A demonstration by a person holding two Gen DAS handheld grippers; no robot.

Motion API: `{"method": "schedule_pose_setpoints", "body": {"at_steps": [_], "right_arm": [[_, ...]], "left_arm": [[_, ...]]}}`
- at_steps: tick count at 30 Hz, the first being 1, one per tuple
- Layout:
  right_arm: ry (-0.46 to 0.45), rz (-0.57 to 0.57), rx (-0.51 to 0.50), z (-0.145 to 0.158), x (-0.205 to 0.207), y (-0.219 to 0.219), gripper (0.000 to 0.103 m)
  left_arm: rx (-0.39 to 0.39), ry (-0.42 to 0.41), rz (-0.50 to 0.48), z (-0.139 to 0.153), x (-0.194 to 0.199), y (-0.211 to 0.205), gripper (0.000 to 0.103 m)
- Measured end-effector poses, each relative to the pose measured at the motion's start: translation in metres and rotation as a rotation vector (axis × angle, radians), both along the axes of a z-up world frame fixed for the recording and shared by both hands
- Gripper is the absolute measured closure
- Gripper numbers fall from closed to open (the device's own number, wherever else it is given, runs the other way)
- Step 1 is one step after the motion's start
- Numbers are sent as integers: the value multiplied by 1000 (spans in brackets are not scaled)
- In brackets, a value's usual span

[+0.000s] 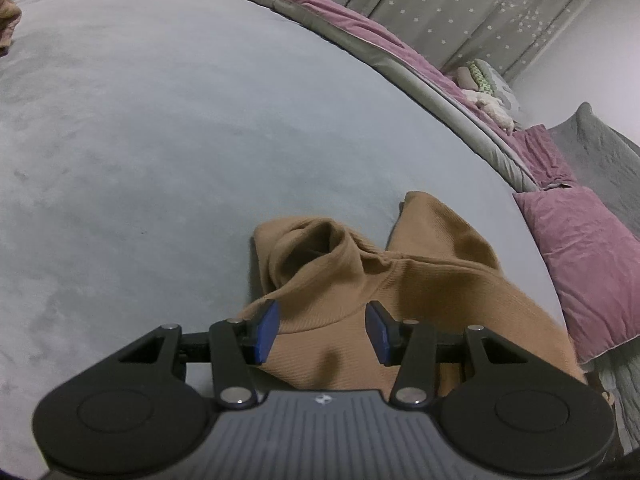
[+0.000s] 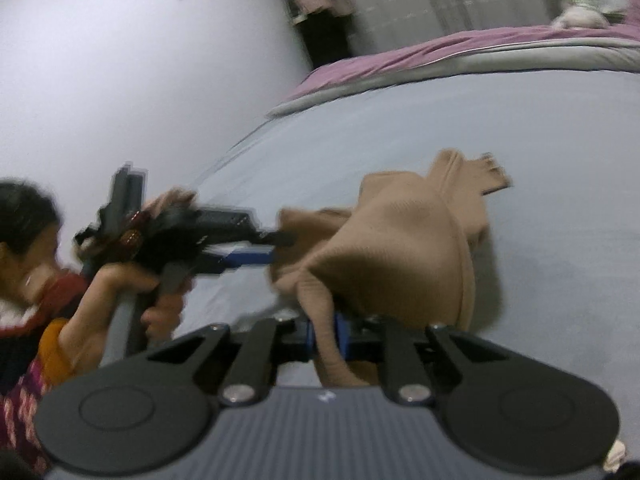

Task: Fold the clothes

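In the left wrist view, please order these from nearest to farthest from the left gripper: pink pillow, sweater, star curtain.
1. Sweater: directly at the left gripper, between its open fingers.
2. Pink pillow: to the right, at the bed's edge.
3. Star curtain: top, behind the bed.

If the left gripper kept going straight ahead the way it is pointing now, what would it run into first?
Most likely the tan sweater: the left gripper has its blue pads standing apart over the cloth, and the rolled collar lies just ahead. Depth is unclear, but beyond it is only the grey bed cover.
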State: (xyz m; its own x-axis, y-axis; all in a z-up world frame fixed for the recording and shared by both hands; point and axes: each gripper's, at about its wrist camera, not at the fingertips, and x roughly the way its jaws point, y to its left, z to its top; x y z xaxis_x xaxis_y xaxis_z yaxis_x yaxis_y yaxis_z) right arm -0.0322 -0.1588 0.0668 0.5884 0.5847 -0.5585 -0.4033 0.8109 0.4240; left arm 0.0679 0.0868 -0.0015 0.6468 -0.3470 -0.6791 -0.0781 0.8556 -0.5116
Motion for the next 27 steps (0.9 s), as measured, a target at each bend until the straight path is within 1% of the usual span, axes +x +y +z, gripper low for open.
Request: {"method": "schedule_pose_setpoints", "body": {"at_steps": [6,11,15,23,27], "right_arm": [[16,150,-44,-9,-11,40,92],[34,232,-66,-18,-19,59,92],[44,287,-79,-21,-24,62,92],[95,425,-120,-35,-37,68,92],[128,477,-132,-45,-39,73,92]], "left_arm": [[-65,18,-22,-3,2,-1,57],[-98,29,14,-5,2,6,57],[-123,26,45,-5,2,13,57],[-105,28,49,-4,1,14,57],[-95,30,50,-3,0,14,57]]}}
